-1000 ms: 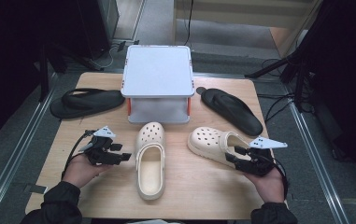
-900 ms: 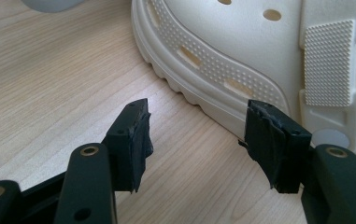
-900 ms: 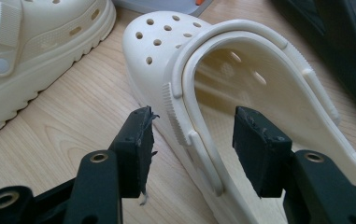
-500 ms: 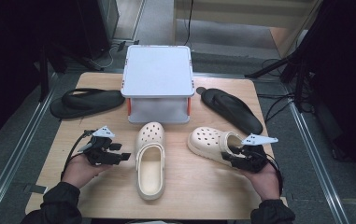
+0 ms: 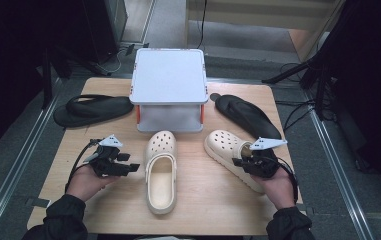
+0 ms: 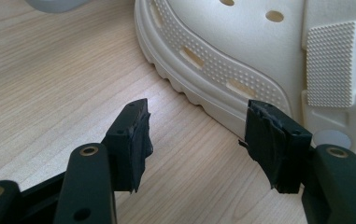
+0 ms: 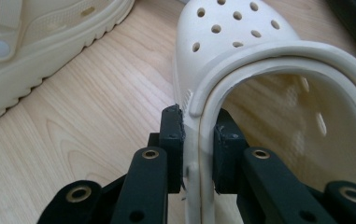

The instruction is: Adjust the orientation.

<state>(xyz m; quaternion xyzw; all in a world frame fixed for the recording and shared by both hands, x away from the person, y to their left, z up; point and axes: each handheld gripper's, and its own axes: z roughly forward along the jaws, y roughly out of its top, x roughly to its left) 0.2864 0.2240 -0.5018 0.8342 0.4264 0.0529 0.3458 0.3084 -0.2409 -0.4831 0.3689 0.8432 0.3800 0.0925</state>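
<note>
On the right side of the table [image 5: 103, 200], the right gripper [image 7: 198, 140] has just been closing its jaws and now pinches the side wall of the right clog [image 7: 241, 56] (strap folded forward). Picking up is the step in hand; lifting it comes next. Beside the middle clog [image 6: 241, 56], the left gripper [image 6: 194, 140] gapes empty.
</note>
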